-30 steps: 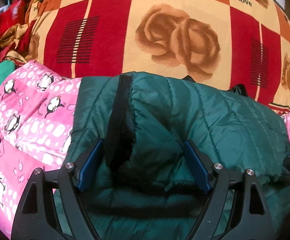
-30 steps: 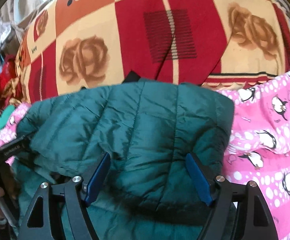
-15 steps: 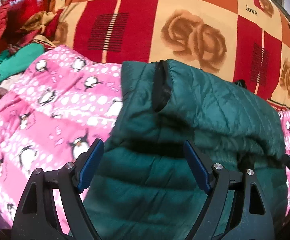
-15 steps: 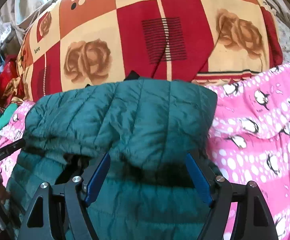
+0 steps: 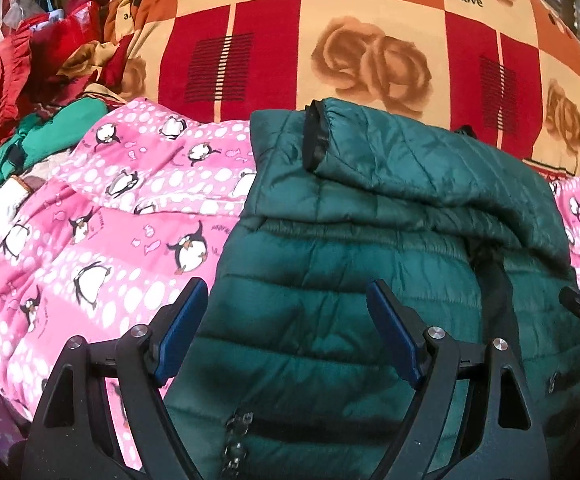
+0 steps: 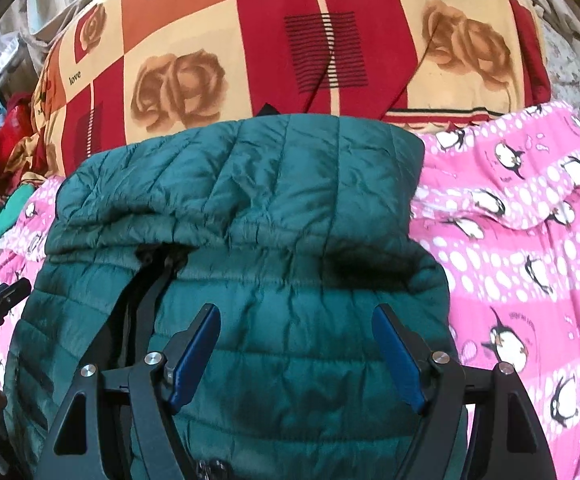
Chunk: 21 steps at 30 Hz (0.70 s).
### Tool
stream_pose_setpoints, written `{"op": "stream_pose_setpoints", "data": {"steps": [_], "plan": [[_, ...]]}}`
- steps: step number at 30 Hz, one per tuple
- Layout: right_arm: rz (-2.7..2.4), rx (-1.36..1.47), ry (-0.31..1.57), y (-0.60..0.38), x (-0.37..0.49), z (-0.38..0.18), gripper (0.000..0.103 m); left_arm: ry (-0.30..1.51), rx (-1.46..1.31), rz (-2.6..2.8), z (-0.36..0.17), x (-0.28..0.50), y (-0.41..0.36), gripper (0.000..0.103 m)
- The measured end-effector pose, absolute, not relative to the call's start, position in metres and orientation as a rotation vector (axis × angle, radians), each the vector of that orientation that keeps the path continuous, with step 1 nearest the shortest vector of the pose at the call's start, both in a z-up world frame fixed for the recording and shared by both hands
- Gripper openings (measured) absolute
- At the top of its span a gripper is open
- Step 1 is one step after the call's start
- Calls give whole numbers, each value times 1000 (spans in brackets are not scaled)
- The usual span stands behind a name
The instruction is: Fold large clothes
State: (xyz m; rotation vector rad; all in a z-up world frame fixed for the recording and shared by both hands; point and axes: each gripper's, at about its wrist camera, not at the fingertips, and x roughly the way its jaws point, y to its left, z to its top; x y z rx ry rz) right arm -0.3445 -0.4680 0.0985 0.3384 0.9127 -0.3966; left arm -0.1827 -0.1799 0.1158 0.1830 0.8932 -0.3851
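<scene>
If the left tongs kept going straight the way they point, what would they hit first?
Most likely the green puffer jacket, lying on the pink penguin blanket: its quilted front fills the gap between the open left tongs. Depth is unclear.

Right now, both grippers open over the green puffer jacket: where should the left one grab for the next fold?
Probably the jacket's near-left edge beside the left gripper, coming from the pink penguin blanket side. That border lies exposed on the blanket, so a finger can slide under. The sleeve cuff is already folded across the top; leave it.
</scene>
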Motion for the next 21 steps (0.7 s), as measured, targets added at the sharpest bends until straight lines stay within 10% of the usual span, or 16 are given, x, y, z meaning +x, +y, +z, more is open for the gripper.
{"op": "stream_pose_setpoints", "data": {"steps": [21], "plan": [[-420, 323, 977, -441, -417, 94, 79, 927, 223, -377, 99, -238, -131, 82]]}}
